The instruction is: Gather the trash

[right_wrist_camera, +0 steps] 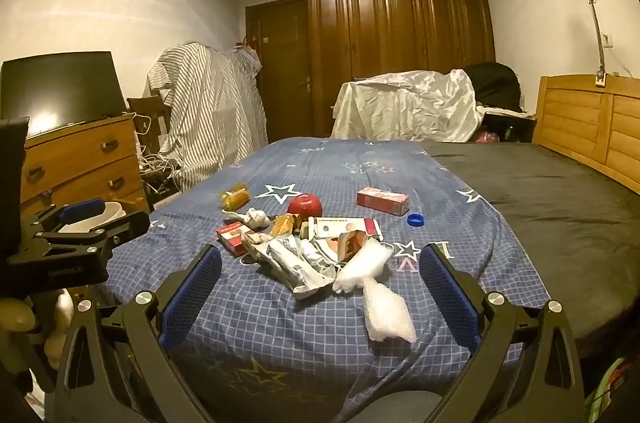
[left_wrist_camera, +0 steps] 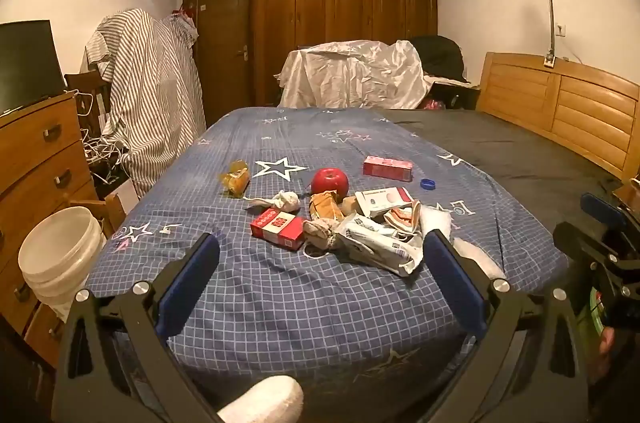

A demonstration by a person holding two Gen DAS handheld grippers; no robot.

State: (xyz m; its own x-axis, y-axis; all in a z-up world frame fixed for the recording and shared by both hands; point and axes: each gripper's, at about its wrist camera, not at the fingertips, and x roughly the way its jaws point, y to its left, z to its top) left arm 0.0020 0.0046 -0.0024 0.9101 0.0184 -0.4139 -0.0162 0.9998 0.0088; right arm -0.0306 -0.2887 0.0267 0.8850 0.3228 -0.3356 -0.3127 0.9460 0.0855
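Note:
A heap of trash lies on the blue checked bedspread (left_wrist_camera: 280,303): a red cigarette box (left_wrist_camera: 278,228), a crumpled white wrapper (left_wrist_camera: 380,245), a crumpled tissue (left_wrist_camera: 286,201), a yellow wrapper (left_wrist_camera: 236,177), a pink box (left_wrist_camera: 388,168), a blue bottle cap (left_wrist_camera: 428,184), bubble wrap (right_wrist_camera: 374,279) and a red apple (left_wrist_camera: 329,181). My left gripper (left_wrist_camera: 320,255) is open and empty, just short of the heap. My right gripper (right_wrist_camera: 320,265) is open and empty, near the wrapper (right_wrist_camera: 296,263) and bubble wrap. A white bucket (left_wrist_camera: 60,255) stands left of the bed.
A wooden dresser (left_wrist_camera: 36,151) with a monitor stands at the left, behind the bucket. A striped cloth (left_wrist_camera: 152,103) covers something by the door. A wardrobe (left_wrist_camera: 344,23) and a sheet-covered pile (left_wrist_camera: 352,75) are beyond the bed. A wooden headboard (left_wrist_camera: 560,103) is on the right.

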